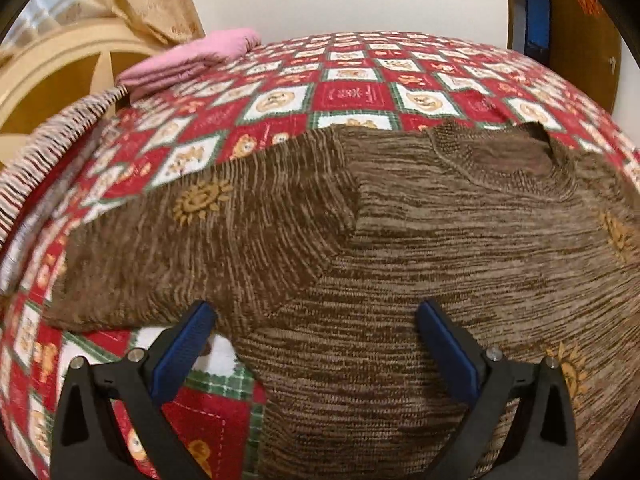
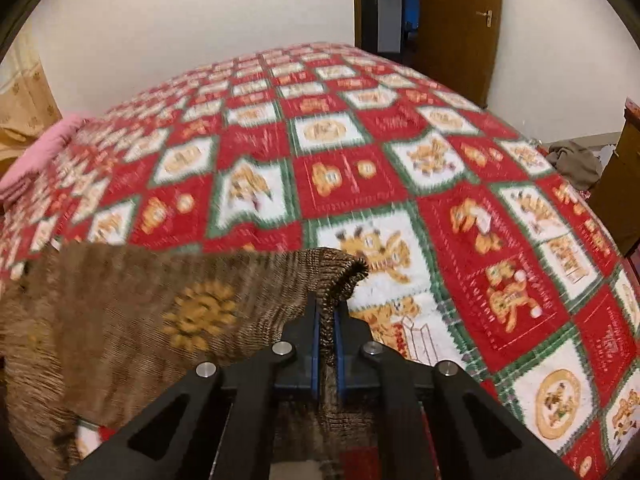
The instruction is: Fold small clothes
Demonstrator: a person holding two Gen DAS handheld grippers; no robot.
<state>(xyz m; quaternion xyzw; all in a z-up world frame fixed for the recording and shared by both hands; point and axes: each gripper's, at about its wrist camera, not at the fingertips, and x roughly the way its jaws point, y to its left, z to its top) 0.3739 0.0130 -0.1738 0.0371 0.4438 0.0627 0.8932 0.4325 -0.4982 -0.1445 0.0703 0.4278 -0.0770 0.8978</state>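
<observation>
1. Brown knit sweater (image 1: 400, 240) lies spread on the red patchwork bedspread (image 1: 360, 92), filling the centre and lower right of the left wrist view. Collar sits upper right; one sleeve runs out toward the left edge.
2. Your left gripper (image 1: 316, 328) stands wide open at the bottom of its frame. One blue pad is at the sweater's edge near the underarm, the other over the body. Nothing is pinched.
3. Your right gripper (image 2: 327, 320) is clamped on the other sleeve's cuff (image 2: 336, 276), lower centre of the right wrist view. The knit bunches up between the pads, and the cuff looks raised off the bedspread.
4. Step in hand, as I read it: the first sleeve fold, right side.
5. Next move calls for carrying that cuff across toward the sweater body, keeping the sleeve flat, then letting go.
6. Left gripper is placed to take the near sleeve after; aim for the cuff end, not the underarm.
7. Folded pink cloth (image 1: 192, 60) sits upper left, well clear.
</observation>
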